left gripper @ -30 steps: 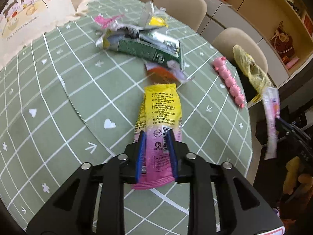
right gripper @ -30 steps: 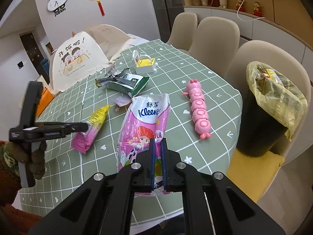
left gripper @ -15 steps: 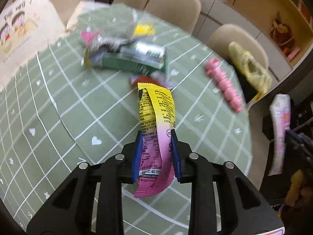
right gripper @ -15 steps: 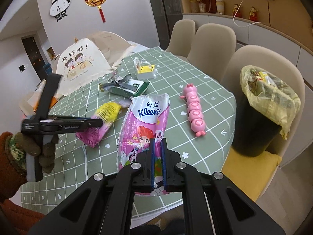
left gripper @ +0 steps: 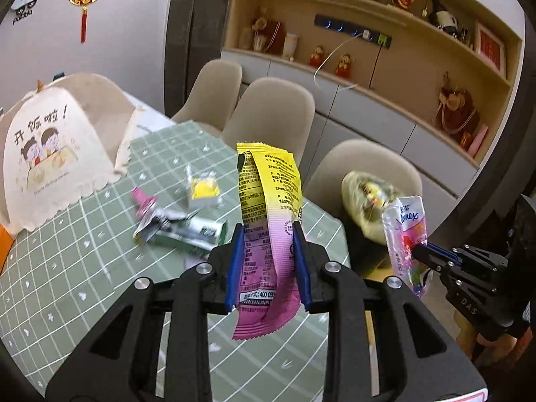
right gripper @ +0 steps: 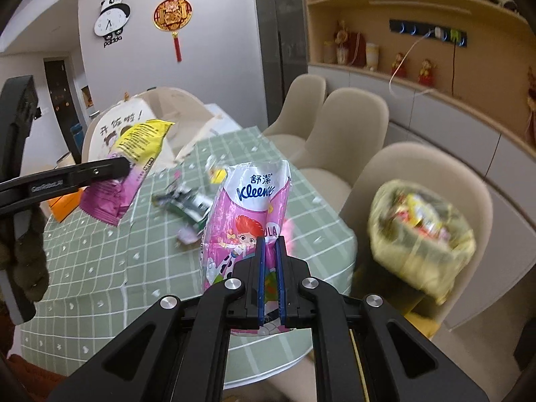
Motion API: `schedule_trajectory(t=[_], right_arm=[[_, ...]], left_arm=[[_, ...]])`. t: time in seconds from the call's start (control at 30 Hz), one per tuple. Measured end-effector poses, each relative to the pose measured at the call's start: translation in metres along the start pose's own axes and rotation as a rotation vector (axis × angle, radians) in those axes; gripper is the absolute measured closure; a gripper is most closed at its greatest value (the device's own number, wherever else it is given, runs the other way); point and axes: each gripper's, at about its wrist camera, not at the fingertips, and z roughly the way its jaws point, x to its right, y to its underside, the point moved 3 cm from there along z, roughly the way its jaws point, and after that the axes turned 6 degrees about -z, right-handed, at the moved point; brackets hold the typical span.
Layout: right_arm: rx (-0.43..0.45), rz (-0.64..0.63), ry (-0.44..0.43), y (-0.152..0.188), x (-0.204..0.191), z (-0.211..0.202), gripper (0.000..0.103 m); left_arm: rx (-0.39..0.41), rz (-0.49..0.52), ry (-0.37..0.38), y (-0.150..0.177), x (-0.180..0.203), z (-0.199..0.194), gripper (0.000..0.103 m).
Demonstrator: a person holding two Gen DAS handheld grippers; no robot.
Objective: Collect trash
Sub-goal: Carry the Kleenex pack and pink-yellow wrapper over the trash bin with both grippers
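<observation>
Left wrist view: our left gripper (left gripper: 266, 263) pinches the yellow-and-pink snack wrapper (left gripper: 268, 207), lifted clear of the table (left gripper: 67, 261). Our right gripper (right gripper: 270, 279) is clamped on the Kleenex tissue pack (right gripper: 248, 214), also in the air. To the right, the yellow-lined bin (right gripper: 422, 234) stands beside the table by a chair (right gripper: 418, 174). We judge it best to carry both over the bin's mouth before letting go, since light wrappers drift. More litter (left gripper: 181, 231) remains on the table.
</observation>
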Motion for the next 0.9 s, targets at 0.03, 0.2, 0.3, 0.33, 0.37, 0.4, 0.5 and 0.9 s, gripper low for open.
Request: schedule_trajectory(t=[0.03, 0.2, 0.3, 0.33, 0.37, 0.4, 0.5, 0.9], right_arm=[[0.006, -0.004, 0.010, -0.003, 0.007, -0.002, 0.095], [0.019, 0.002, 0.039, -0.009, 0.045, -0.003, 0.095], [0.016, 0.013, 0.060, -0.009, 0.072, -0.001, 0.095], [0.016, 0.017, 0.066, -0.008, 0.079, 0.000, 0.095], [0.016, 0.021, 0.071, -0.008, 0.085, 0.001, 0.095], [0.016, 0.027, 0.078, -0.008, 0.095, 0.001, 0.095], [0.016, 0.048, 0.098, -0.006, 0.123, 0.004, 0.095], [0.024, 0.165, 0.151, 0.010, 0.237, 0.018, 0.095]], left_arm=[[0.008, 0.002, -0.003, -0.002, 0.005, 0.000, 0.076], [0.050, 0.025, -0.010, -0.014, 0.041, 0.013, 0.076], [0.041, 0.037, 0.006, -0.018, 0.064, 0.029, 0.076], [0.036, 0.041, 0.012, -0.019, 0.072, 0.033, 0.076], [0.031, 0.047, 0.017, -0.019, 0.080, 0.038, 0.076], [0.023, 0.056, 0.023, -0.020, 0.090, 0.046, 0.076], [0.003, 0.078, 0.037, -0.021, 0.113, 0.064, 0.076], [-0.115, 0.120, 0.149, -0.032, 0.195, 0.154, 0.076]])
